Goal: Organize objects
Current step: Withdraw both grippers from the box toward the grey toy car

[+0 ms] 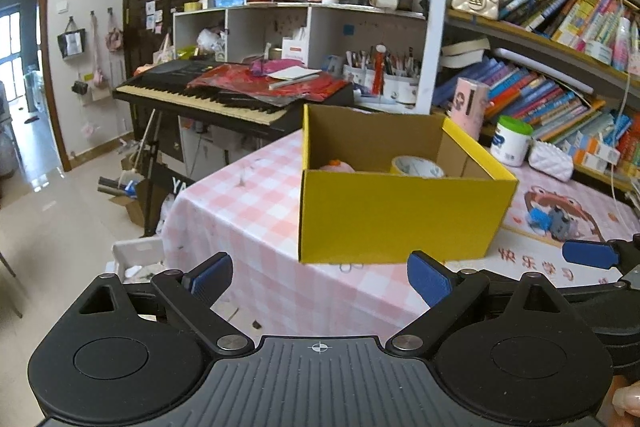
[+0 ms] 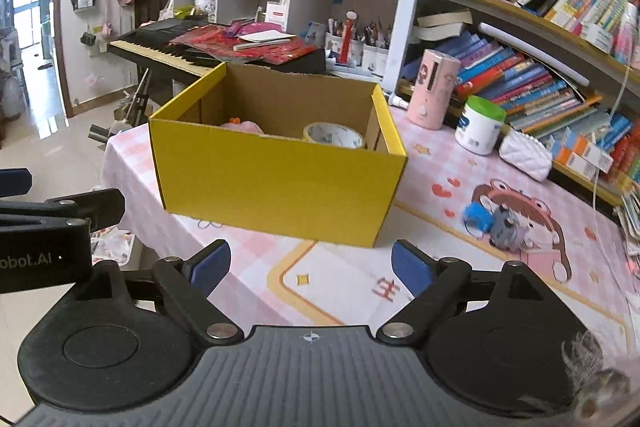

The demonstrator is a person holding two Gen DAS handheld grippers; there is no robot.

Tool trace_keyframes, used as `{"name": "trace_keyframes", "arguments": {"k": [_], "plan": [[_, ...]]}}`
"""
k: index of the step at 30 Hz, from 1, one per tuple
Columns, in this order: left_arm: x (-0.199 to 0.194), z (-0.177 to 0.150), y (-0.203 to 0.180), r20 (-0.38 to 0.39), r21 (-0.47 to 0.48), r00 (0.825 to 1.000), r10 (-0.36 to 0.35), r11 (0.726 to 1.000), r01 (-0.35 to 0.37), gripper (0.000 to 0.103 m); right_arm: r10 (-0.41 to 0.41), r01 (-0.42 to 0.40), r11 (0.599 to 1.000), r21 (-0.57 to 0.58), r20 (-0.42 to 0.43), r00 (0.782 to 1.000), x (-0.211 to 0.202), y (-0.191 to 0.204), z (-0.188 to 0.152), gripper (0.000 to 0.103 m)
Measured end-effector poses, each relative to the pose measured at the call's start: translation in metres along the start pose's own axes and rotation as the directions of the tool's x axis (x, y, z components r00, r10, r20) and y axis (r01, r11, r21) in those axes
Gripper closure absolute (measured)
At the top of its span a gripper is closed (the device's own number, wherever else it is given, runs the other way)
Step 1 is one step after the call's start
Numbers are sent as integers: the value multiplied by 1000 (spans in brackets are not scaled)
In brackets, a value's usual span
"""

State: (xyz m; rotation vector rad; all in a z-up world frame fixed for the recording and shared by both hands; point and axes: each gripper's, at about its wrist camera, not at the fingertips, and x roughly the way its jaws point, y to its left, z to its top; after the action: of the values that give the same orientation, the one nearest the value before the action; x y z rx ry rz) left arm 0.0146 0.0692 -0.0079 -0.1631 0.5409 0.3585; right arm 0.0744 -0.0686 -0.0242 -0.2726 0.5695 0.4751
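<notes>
Yellow box (image 2: pixel 276 175) holds tape roll (image 2: pixel 334 135); both tools gape empty.

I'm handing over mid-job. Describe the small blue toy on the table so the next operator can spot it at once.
Start at the yellow cardboard box on the pink tablecloth. Look to its right, on the cartoon character printed on the cloth: the small blue toy lies there, touching a grey toy. It is the only bright blue item out on the cloth.

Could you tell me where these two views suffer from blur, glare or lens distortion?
Left wrist: the bookshelf bows strongly, and the doorway is overexposed. Right wrist: the small blue toy is soft, and the right edge smears.
</notes>
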Motion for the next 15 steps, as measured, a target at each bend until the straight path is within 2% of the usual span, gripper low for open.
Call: {"name": "trace_keyframes", "arguments": {"k": [15], "plan": [[-16,-24,-17,-47,58,993,-109,992,112,7,-108,112,990,85,-51,993,-35,-12,-43,12]]}}
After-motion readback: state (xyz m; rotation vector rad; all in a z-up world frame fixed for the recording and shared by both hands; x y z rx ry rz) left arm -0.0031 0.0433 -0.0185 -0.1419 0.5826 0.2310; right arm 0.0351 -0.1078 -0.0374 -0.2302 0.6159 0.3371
